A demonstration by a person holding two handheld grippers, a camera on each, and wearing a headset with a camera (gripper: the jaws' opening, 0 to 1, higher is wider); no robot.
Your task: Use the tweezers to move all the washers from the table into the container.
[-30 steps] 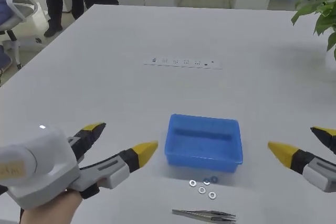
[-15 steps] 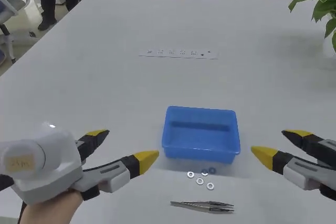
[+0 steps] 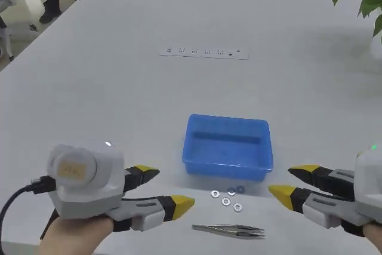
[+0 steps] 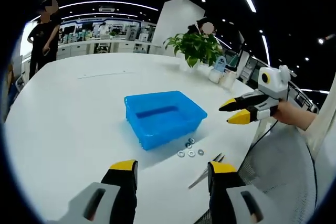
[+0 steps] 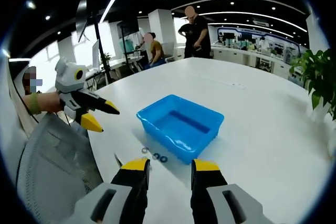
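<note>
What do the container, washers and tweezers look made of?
Container: likely plastic, glossy, saturated blue, moulded rim. Washers: probably metal, small silvery rings; one looks blue, material unclear. Tweezers: seemingly steel, grey with a dull sheen.

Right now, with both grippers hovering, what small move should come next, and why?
Probably lower the left gripper onto the tweezers: they lie untouched on the table just ahead of its open, empty jaws, and the washers sit loose beside the container, none yet inside.
</note>
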